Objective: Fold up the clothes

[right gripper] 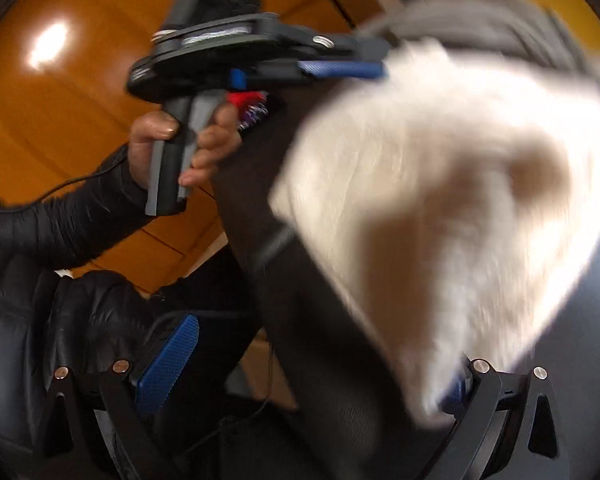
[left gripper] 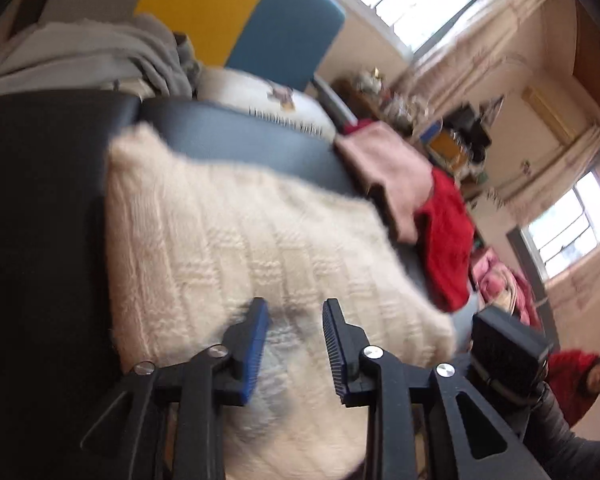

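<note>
A fluffy cream knit sweater lies folded on a dark surface. My left gripper hovers just over its near part with the jaws apart and nothing between them. In the right wrist view the same sweater is blurred and fills the right half. My right gripper is wide open; its left pad is clear of the cloth, and the sweater's edge covers the right pad. The left gripper also shows in the right wrist view, held by a hand beside the sweater's far edge.
A pink folded garment and a red one lie to the right of the sweater. Grey clothes are piled at the back left, next to a yellow and blue panel. A cluttered shelf and windows stand beyond.
</note>
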`<state>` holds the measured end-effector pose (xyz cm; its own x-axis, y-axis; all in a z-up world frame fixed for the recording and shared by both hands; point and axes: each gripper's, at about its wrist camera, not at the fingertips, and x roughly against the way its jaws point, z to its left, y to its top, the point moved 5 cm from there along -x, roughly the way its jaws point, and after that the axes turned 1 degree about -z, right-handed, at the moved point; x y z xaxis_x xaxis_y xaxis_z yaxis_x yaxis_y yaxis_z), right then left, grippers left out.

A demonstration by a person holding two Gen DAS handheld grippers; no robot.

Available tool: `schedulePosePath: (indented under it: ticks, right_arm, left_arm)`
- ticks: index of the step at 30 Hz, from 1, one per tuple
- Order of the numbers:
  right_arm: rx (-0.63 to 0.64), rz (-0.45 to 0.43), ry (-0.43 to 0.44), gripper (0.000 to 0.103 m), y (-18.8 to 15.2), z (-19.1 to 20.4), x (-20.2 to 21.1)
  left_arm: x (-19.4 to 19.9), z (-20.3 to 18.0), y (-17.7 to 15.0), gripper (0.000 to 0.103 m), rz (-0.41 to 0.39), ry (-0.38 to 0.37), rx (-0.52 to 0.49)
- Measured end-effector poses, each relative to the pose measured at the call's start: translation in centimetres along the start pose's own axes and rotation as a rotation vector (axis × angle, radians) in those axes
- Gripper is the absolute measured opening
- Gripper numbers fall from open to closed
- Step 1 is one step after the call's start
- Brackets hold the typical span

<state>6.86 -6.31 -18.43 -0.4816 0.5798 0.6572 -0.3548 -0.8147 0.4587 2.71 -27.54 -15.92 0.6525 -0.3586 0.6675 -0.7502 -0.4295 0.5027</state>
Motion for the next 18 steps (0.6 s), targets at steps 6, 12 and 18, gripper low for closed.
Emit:
schedulePosePath:
  ticks: [6, 12, 18]
  right_arm:
    - [-0.181, -0.294, 0.029, 0.103, -1.8, -0.4, 2.6]
    - [-0.227, -0.533, -0.039, 0.103, 0.3, -0.8, 8.2]
    - [-0.336, -0.543, -0.242, 0.085, 5.5, -6.5, 8.0]
  left_arm:
    - [1.0, -0.6, -0.4, 0.026, -0.064, 0.000, -0.059]
    - [3.5, -1.2, -1.7, 0.027, -0.117, -0.060, -0.062]
    - [4.6, -2.3, -3.8, 0.027, -0.139, -0.076, -0.115]
